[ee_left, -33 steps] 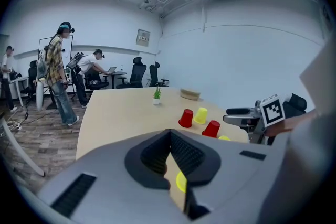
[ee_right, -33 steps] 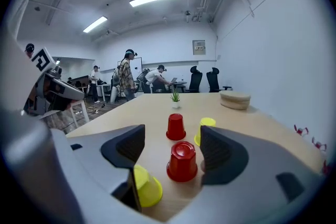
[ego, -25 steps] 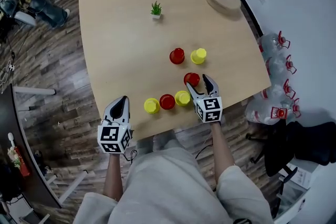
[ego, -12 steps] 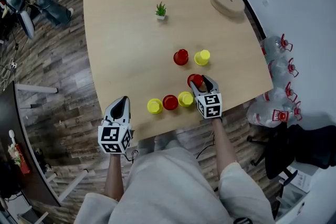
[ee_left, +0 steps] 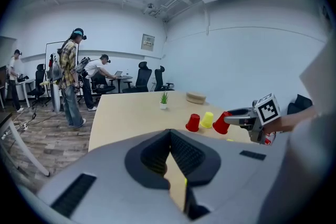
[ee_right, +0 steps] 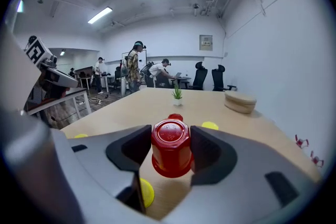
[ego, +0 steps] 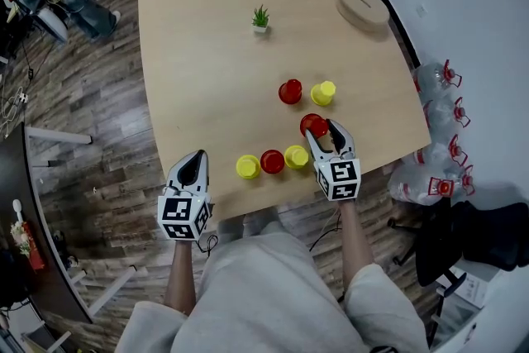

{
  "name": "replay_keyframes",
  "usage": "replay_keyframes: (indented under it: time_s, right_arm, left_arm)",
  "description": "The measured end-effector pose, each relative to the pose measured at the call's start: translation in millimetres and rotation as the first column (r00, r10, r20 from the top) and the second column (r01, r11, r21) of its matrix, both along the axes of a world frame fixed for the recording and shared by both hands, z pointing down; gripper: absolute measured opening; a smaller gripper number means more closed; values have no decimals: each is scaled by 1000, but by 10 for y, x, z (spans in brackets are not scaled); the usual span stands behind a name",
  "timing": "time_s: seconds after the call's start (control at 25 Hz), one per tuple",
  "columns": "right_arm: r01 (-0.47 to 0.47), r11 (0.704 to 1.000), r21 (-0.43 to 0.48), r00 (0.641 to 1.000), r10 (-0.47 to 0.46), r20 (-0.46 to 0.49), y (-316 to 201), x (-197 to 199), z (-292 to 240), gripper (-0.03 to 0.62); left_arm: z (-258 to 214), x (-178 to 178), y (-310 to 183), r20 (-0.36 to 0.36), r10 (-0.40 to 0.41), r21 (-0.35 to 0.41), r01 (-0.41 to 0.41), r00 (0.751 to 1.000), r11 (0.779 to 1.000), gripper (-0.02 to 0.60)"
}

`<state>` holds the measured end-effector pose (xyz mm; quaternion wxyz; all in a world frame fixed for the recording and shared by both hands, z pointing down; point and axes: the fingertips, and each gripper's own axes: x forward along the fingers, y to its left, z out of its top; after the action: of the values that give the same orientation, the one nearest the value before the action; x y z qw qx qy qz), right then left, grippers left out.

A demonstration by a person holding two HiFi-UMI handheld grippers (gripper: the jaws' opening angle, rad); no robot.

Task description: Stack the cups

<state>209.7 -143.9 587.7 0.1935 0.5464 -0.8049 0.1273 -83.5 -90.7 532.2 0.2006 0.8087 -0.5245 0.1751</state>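
My right gripper (ego: pixel 324 133) is shut on an upside-down red cup (ee_right: pixel 171 147), held by its sides a little above the table (ego: pixel 207 70). Its jaws have just been closing with this cup between them. Close to the table's near edge stand three cups in a row: yellow (ego: pixel 297 156), red (ego: pixel 272 161), yellow (ego: pixel 248 167). Farther out stand another red cup (ego: pixel 290 91) and a yellow cup (ego: pixel 323 93). My left gripper (ego: pixel 197 159) hovers at the near table edge, shut and empty, left of the row. The left gripper view shows the right gripper (ee_left: pixel 242 116) with its red cup (ee_left: pixel 221 123).
A small potted plant (ego: pixel 260 16) and a round wooden box (ego: pixel 361 7) sit at the far side of the table. Water bottles (ego: pixel 438 87) lie on the floor to the right. People (ee_left: pixel 70 78) stand at desks beyond the table's far left.
The right gripper closed on the red cup and lifted it off the table. The left gripper kept still.
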Motion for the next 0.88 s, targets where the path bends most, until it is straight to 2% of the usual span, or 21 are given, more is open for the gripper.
replay_keyframes:
  time_s: [0.24,0.88]
  right_arm:
    - [51,998,43,999,-51,-1,307,-302,-383,230]
    - [193,980,-46,981,-193,12,822,-1221,-296,232]
  left_arm:
    - [0,-25,14,-17,-8,6,8,1000,1000,11]
    - [-100,-143,66,-51,-20,43,22,999,999,11]
